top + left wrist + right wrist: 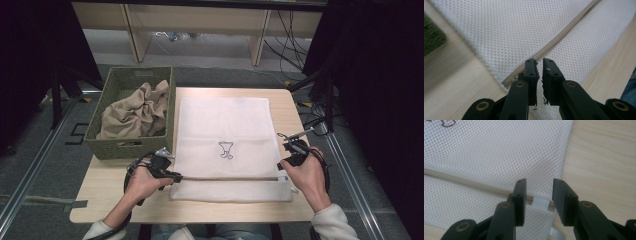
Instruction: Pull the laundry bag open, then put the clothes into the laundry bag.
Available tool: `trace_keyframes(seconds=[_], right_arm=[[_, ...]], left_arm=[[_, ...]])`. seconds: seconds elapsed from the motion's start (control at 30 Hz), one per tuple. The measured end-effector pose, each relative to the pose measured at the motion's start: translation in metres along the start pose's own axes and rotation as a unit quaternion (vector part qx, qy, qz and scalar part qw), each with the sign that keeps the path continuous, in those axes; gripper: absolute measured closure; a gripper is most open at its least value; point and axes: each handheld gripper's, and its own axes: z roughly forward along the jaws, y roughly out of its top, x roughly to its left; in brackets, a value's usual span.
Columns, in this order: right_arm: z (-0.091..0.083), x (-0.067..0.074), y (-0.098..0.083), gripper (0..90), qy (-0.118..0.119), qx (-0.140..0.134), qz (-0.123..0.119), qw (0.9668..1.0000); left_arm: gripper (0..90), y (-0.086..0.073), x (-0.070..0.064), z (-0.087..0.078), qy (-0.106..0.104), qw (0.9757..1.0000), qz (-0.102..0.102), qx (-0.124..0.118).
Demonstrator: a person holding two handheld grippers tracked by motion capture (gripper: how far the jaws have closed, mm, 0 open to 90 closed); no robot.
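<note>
A white mesh laundry bag [225, 125] with a small black drawing lies flat on the wooden table [115, 200]. Its zipper [225, 177] runs across near the front edge. My left gripper [177, 176] is at the zipper's left end; in the left gripper view [540, 62] its jaws stand a narrow slit apart over the mesh beside the zipper [564, 37], pinching nothing. My right gripper [284, 165] is at the zipper's right end. In the right gripper view [539, 183] its jaws are wide apart, with the white zipper tab [540, 202] lying between them untouched.
A green woven basket [112, 147] holding crumpled beige cloth [135, 112] stands at the table's back left, touching the bag's left side. Bare wood runs along the table's front and right edges. Shelving and cables lie on the floor beyond.
</note>
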Motion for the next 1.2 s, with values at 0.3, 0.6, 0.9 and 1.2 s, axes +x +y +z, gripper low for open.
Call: trace_keyframes(seconds=[0.3, 0.6, 0.9, 1.2], right_arm=[[0.001, 0.01, 0.002, 63.4, 0.022, -0.016, -0.027, 0.9993], [-0.002, 0.028, 0.007, 62.7, 0.059, -0.033, -0.052, 0.9964], [0.001, 0.041, 0.013, 61.7, 0.061, -0.045, -0.086, 0.9934], [0.009, 0.055, 0.017, 61.4, 0.081, -0.044, -0.115, 0.9891]], left_arm=[[70.1, 0.003, -0.009, -0.019, 0.017, 0.9951, -0.012, -0.096], [46.4, -0.016, -0.012, -0.04, 0.077, 0.979, -0.008, -0.189], [41.4, -0.015, -0.015, -0.035, 0.074, 0.98, -0.006, -0.185], [39.7, -0.015, -0.012, -0.035, 0.082, 0.9793, -0.009, -0.185]])
